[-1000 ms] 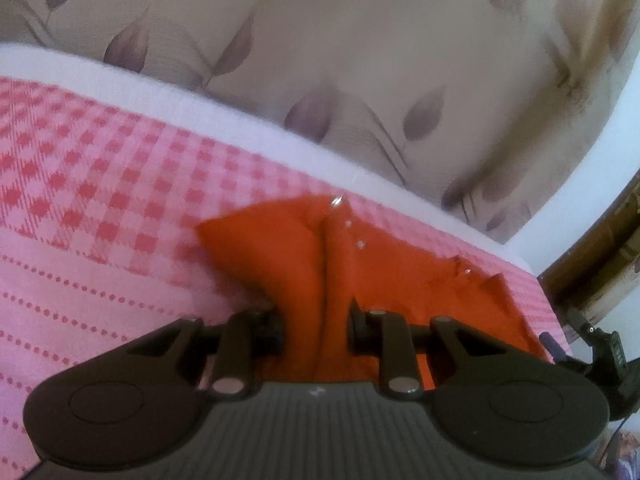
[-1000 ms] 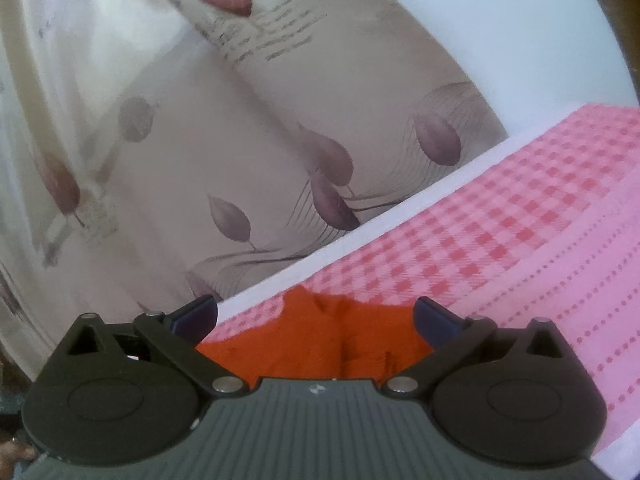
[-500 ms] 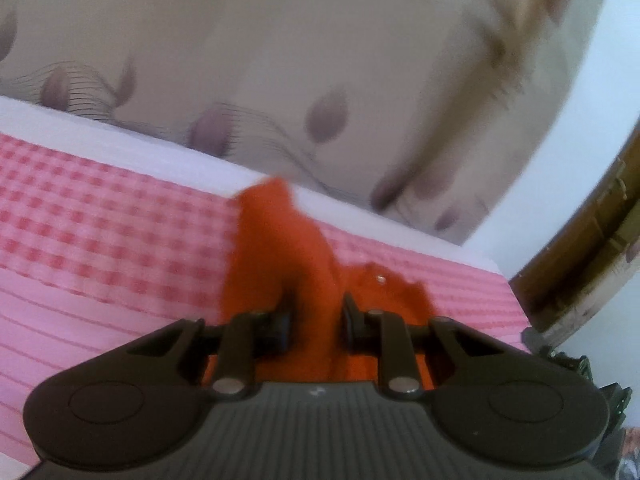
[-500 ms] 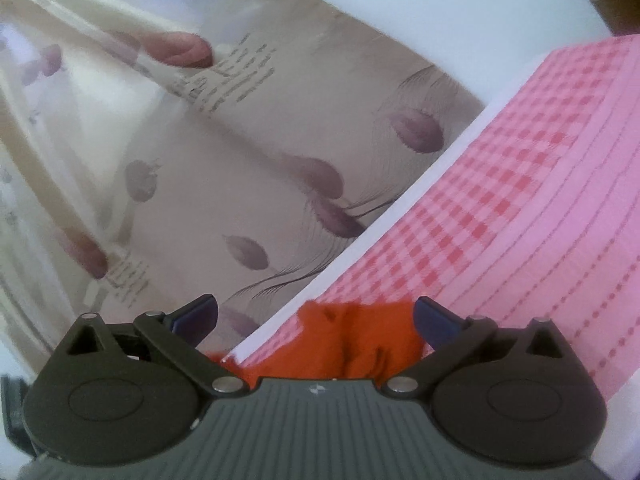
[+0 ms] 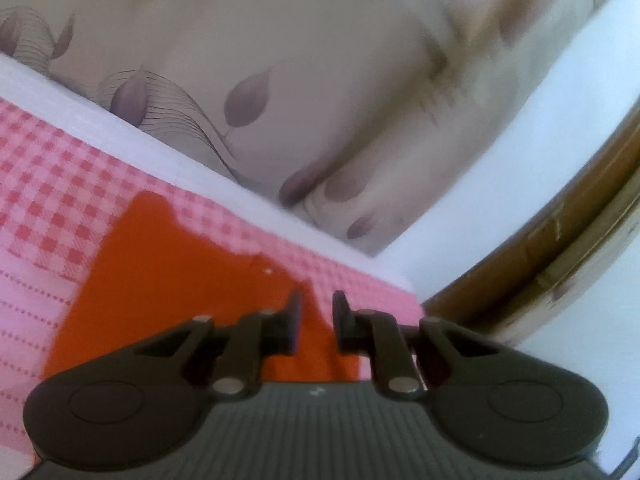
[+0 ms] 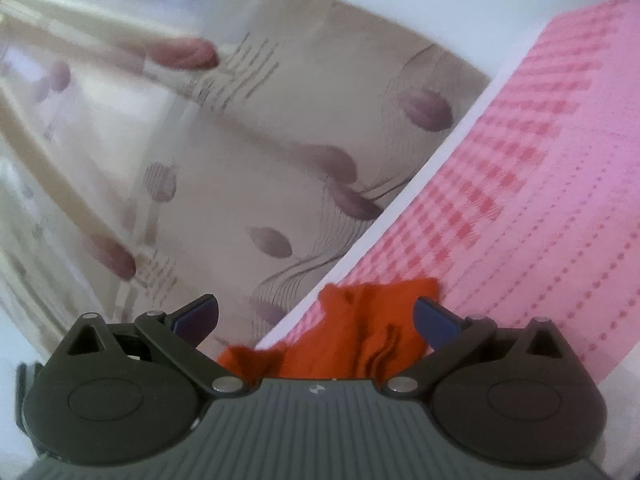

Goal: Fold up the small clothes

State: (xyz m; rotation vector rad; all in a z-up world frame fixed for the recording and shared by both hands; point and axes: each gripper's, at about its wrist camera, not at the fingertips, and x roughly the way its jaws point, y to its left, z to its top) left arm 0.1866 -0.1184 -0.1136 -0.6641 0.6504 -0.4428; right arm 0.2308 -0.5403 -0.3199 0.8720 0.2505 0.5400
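Note:
A small orange garment [image 5: 168, 288] lies on the pink checked cloth [image 5: 48, 200]. In the left wrist view it spreads out to the left of my fingers. My left gripper [image 5: 317, 320] is nearly closed and pinches the garment's right edge between its pads. In the right wrist view the garment [image 6: 360, 340] lies bunched near the cloth's far edge, below and between the fingers. My right gripper [image 6: 316, 316] is wide open and holds nothing.
A beige curtain with purple leaves [image 5: 280, 60] hangs behind the white edge of the surface [image 5: 224, 168]; it also shows in the right wrist view [image 6: 240, 140]. A brown wooden frame [image 5: 560, 256] stands at the right. Pink cloth [image 6: 560, 200] extends to the right.
My left gripper has carried the orange garment over, so it now lies spread flatter to the left instead of standing in a raised fold. The right gripper stayed open and tilted slightly.

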